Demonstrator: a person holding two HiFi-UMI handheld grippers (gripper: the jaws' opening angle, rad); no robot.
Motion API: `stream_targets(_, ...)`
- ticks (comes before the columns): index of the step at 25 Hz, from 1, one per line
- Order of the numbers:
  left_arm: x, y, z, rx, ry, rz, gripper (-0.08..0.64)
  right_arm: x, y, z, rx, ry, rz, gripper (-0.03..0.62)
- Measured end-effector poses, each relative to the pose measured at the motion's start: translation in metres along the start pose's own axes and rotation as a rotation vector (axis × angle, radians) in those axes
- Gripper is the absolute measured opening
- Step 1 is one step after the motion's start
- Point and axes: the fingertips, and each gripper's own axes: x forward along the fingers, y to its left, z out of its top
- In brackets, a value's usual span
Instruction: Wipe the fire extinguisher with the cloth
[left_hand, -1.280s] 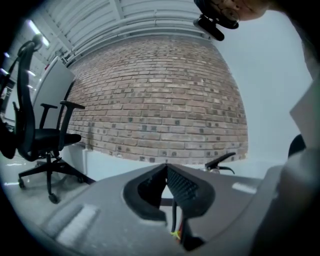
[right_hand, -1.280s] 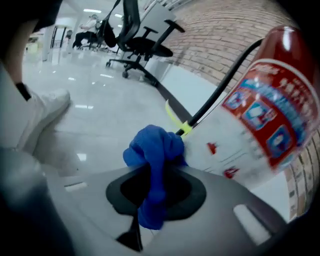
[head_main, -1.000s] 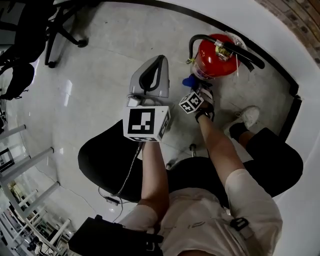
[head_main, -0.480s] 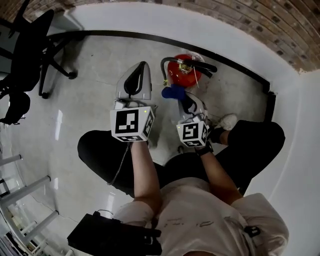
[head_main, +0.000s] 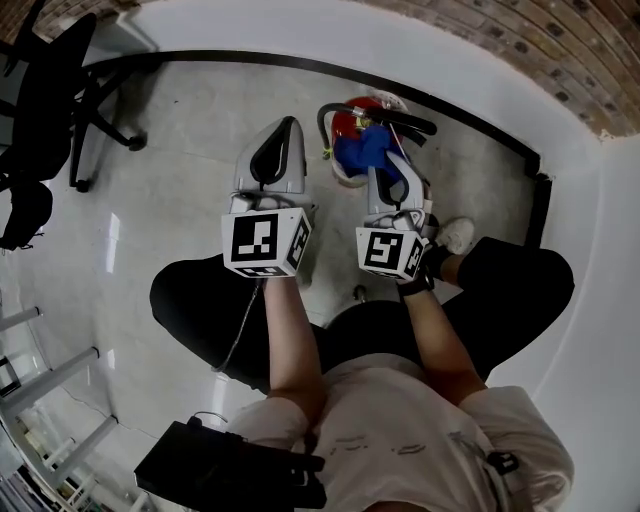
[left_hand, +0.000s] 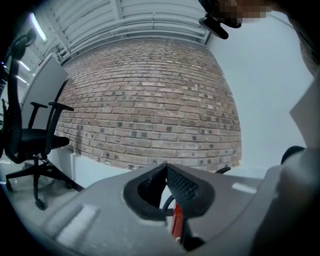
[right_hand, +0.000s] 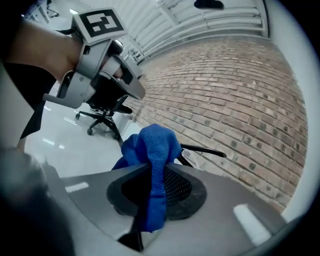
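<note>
The fire extinguisher (head_main: 343, 125) is set on the floor (head_main: 180, 200) against the wall (head_main: 300, 35), just ahead of the right gripper (head_main: 384, 178). The cloth (head_main: 360, 148) held in its jaws seems pressed on the extinguisher's top. The left gripper (head_main: 276, 135) is held apart, left of it, and an office chair (head_main: 50, 80) is placed far left.

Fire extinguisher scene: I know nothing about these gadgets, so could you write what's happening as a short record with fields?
fire extinguisher: red, standing on the floor by the white wall base
cloth: blue, bunched, held at the extinguisher's top; contact unclear
right tool: shut on the cloth
left tool: shut, holding nothing, held up beside the extinguisher
office chair: black, off to the left
</note>
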Motion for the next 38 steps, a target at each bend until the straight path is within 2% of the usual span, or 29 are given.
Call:
stream_targets(6,0.002,0.01,-0.031,-0.03,0.033,0.003,0.002,-0.003,0.014,0.004,-0.106,-0.066,-0.069,0.044)
stream_targets(8,0.001,0.01,-0.043,-0.034,0.049,0.001,0.002,-0.005,0.028,0.002,-0.146,-0.079,-0.05,0.044)
stream_targets(10,0.002,0.011,-0.053,-0.041,0.058,0.004,0.002,-0.002,0.054,-0.016,-0.177,-0.039,0.012,0.055)
stream_targets(14,0.001,0.014,-0.069,-0.045,0.07,0.011,0.002,0.022,0.118,-0.097,-0.16,0.124,0.157,0.055)
stream_targets(17,-0.001,0.016,-0.082,-0.055,0.115,0.022,0.002,0.042,0.171,-0.159,-0.175,0.234,0.266,0.055)
stream_targets(20,-0.004,0.018,-0.097,-0.062,0.147,0.03,0.002,0.058,0.215,-0.214,-0.209,0.318,0.33,0.055)
stream_targets(22,-0.006,0.02,-0.104,-0.055,0.16,0.034,0.002,0.064,0.238,-0.248,-0.242,0.389,0.385,0.055)
stream_targets(25,-0.008,0.024,-0.104,-0.046,0.168,0.04,0.002,0.066,0.257,-0.307,-0.192,0.566,0.489,0.055)
stream_targets(27,-0.009,0.026,-0.1,-0.037,0.169,0.047,0.002,0.065,0.26,-0.327,-0.208,0.595,0.524,0.054)
stream_targets(30,-0.01,0.031,-0.089,-0.022,0.155,0.052,0.002,0.065,0.258,-0.327,-0.223,0.601,0.547,0.054)
stream_targets(33,-0.009,0.034,-0.076,-0.02,0.111,0.051,0.002,0.057,0.247,-0.296,-0.134,0.616,0.542,0.057)
stream_targets(35,-0.004,0.033,-0.062,-0.02,0.084,0.044,0.002,0.05,0.224,-0.254,-0.083,0.536,0.476,0.057)
stream_targets(38,0.003,0.029,-0.033,-0.004,0.042,0.027,0.002,0.028,0.165,-0.175,0.004,0.363,0.333,0.058)
